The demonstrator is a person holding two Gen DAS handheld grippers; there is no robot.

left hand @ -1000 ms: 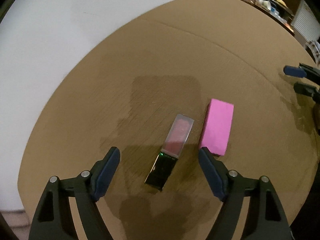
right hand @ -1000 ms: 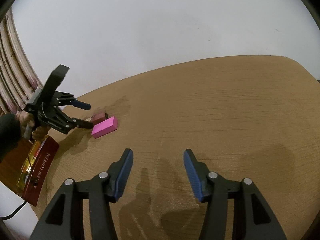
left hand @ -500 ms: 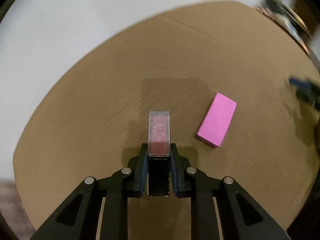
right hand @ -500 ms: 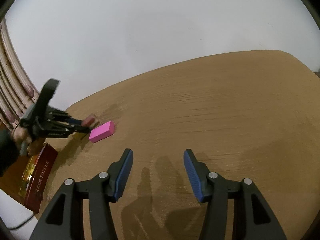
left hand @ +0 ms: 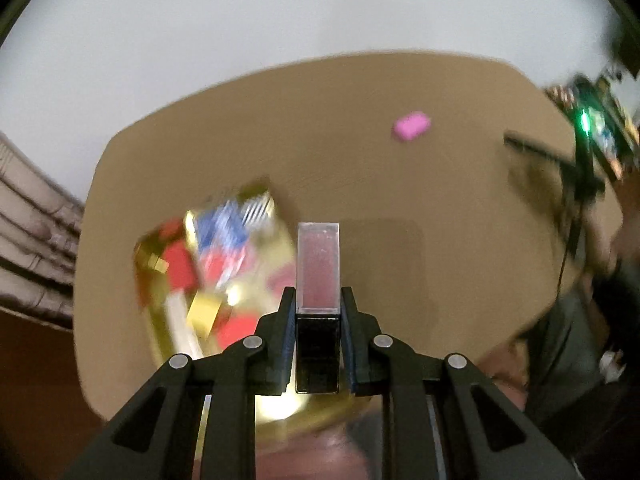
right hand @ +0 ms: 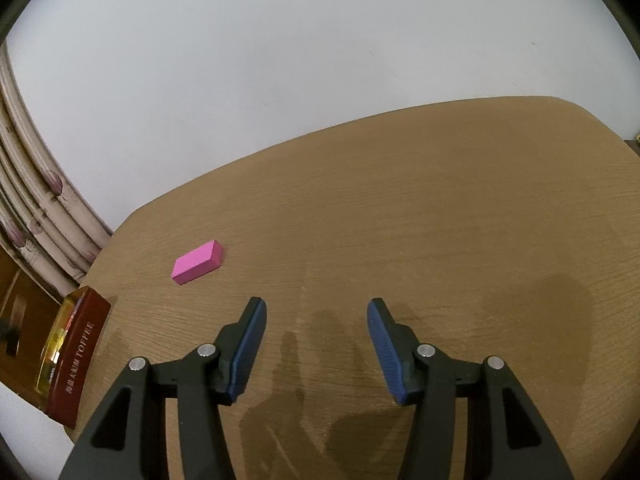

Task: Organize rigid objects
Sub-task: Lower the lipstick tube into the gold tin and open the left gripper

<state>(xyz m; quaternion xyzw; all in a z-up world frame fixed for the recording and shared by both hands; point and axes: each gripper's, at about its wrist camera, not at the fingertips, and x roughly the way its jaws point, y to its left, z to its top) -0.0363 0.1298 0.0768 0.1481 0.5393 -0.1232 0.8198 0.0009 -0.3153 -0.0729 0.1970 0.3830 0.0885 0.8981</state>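
Item one, lip-gloss tube (left hand: 319,280): clamped in left tool (left hand: 318,320), above toffee tin (left hand: 208,272) (blurred). Item two, pink block (right hand: 197,261): unsorted on tabletop (right hand: 440,220). Right tool (right hand: 316,344): apart, empty.

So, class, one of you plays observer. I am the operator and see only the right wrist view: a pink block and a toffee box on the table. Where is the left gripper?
Observer: The left gripper is shut on a small clear-topped tube with a black base.
Operator: Is that near the toffee box?
Observer: Yes. In the left wrist view the toffee box lies open just below and to the left of the tube. It holds red, gold and blue pieces, which are blurred.
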